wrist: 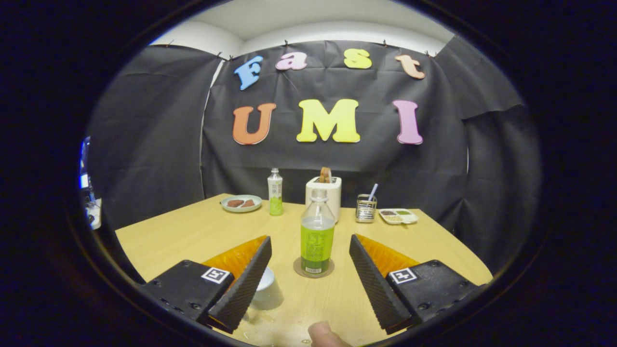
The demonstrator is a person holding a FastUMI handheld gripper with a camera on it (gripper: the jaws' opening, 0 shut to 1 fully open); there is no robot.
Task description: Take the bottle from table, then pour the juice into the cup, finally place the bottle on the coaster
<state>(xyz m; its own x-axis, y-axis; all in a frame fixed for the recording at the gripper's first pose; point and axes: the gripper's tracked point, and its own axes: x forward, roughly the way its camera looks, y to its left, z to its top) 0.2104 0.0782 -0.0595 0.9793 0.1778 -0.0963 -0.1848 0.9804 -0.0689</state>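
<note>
Two bottles on the wooden table (193, 236), one cup, one coaster, one plate, one toaster, one wire holder, one tray.

Far left of centre, toward the back: one pale plate (241, 203) carrying two brown pieces. Just right of that, a second bottle (275, 192), green-labelled, upright, near the wall.

Lower left of the frame: a white cup (264, 279), partly hidden behind the left finger (243, 284), so contents impossible to judge.

Centre of the frame: the task's bottle (316, 233), clear with a green label, upright on a round dark coaster (297, 268), just ahead of the fingertips and between their lines, touching neither. Gripper (310, 246) spread wide, holding nothing; right finger (375, 282) well clear of the bottle.

Behind the bottle: a white toaster (332, 189) with one slice sticking up. Right of it: a small wire holder (366, 207) with one straw-like stick. Further right: a shallow white tray (398, 216) with small heaps of food.

Bottom centre: one fingertip (325, 335) of a person at the edge.
</note>
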